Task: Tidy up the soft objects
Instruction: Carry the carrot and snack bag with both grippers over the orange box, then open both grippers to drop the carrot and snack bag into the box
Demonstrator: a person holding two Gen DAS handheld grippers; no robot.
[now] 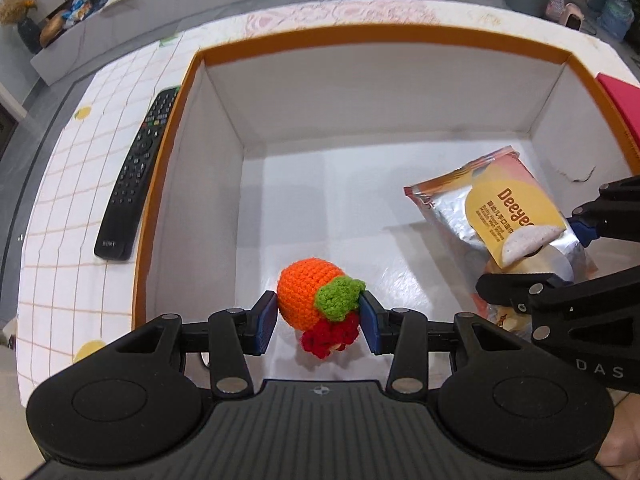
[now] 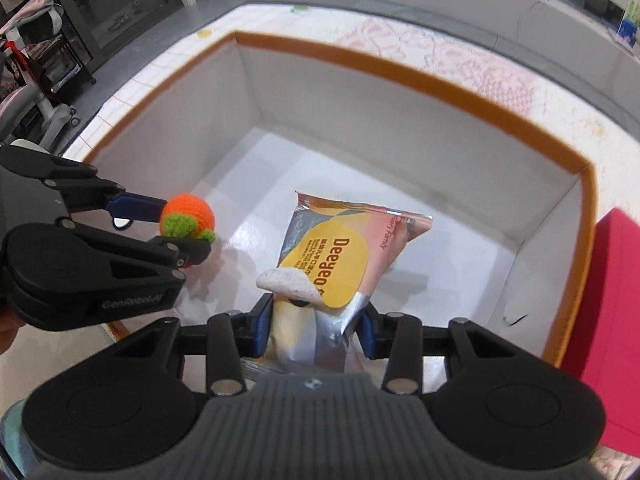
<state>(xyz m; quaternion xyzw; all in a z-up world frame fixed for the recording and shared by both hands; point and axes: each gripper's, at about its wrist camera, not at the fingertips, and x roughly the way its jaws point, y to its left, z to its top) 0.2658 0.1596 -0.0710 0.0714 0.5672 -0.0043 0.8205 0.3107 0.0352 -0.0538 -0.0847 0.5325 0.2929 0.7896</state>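
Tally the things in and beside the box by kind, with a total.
Crocheted toys: 1, orange toy in the left tool
Snack packets: 1, Deeyeo packet in the right tool
Remote controls: 1, remote beside the box
Total: 3

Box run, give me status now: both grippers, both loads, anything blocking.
Left gripper shut on crochet toy, over box. Right gripper shut on snack packet, inside box. Box floor bare below; nothing blocking.
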